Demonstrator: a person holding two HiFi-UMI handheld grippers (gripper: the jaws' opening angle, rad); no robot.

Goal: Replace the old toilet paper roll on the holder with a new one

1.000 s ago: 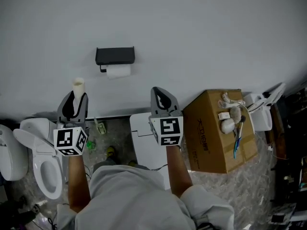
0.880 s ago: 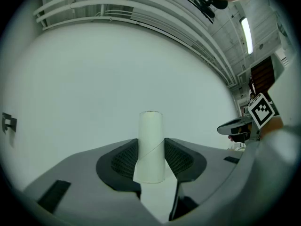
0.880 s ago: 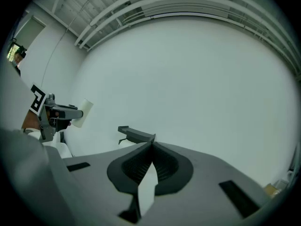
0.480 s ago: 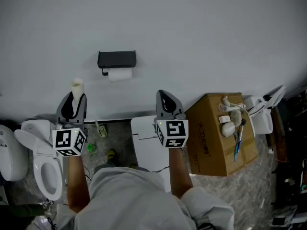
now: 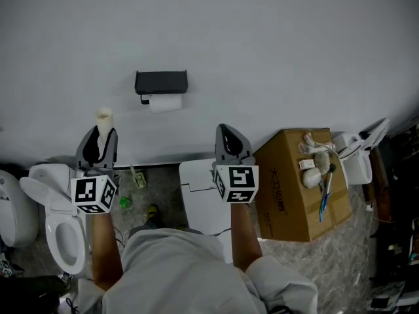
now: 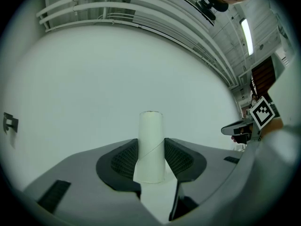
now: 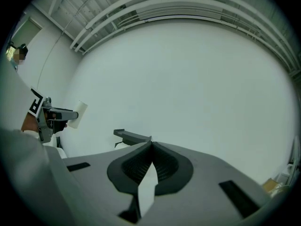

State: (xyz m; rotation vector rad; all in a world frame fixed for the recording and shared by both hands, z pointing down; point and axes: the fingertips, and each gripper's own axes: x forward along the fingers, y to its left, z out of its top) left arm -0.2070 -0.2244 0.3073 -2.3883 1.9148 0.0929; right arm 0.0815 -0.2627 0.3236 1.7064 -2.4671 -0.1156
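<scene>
A black holder (image 5: 161,82) is fixed to the white wall, and a white paper roll (image 5: 163,103) hangs under it. My left gripper (image 5: 99,133) is shut on a pale cardboard tube (image 5: 104,118) that stands upright out of its jaws, below and left of the holder. In the left gripper view the tube (image 6: 150,140) sits pinched between both pads of the left gripper (image 6: 151,155). My right gripper (image 5: 226,132) is shut and empty, below and right of the holder. The right gripper view shows the closed right gripper (image 7: 151,148) with the holder (image 7: 132,136) just behind it.
A white toilet (image 5: 60,226) stands at the lower left. A white cistern lid (image 5: 198,195) lies under my right arm. At the right is a cardboard box (image 5: 288,188) with a toothbrush and small items on top, and a white fixture (image 5: 359,156) beyond it.
The whole head view has shifted a little, so the holder and the right gripper sit slightly further right. Both grippers keep the same pose and the tube stays held.
</scene>
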